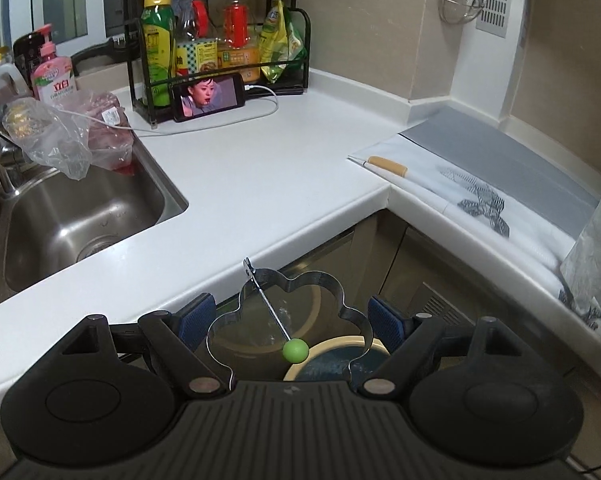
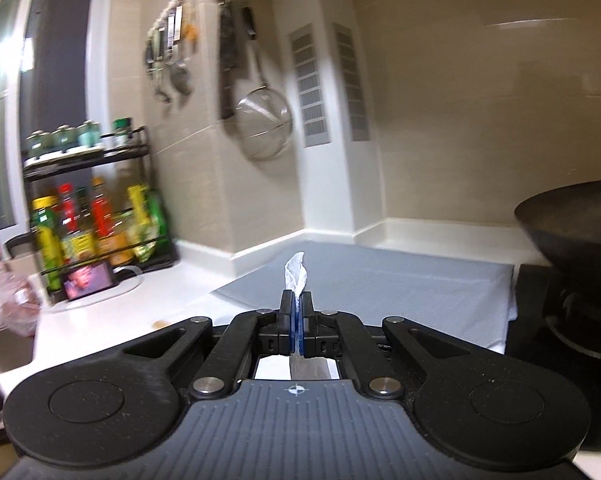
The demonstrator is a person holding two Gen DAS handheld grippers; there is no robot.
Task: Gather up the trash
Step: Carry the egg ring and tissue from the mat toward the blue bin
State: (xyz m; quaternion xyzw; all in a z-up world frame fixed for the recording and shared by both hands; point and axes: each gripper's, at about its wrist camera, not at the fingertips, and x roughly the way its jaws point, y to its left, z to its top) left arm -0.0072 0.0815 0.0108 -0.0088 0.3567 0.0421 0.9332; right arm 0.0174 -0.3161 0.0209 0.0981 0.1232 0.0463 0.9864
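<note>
Trash: plastic scrap point(image 2: 295, 274) pinched in right gripper point(image 2: 296, 312), lifted for carrying. Left gripper point(image 1: 288, 314) fingers wide, clamped across flower-shaped metal mould point(image 1: 286, 320), held over bin point(image 1: 332, 360).

The desk point(image 1: 260, 168) is plain white. At the right of the frame a grey mat point(image 1: 512, 160) lies beside a white cloth point(image 1: 440, 184) with a black striped leaf pattern. Upper left, a pink bottle point(image 1: 52, 68). Bottom centre, a green ball point(image 1: 295, 350).
</note>
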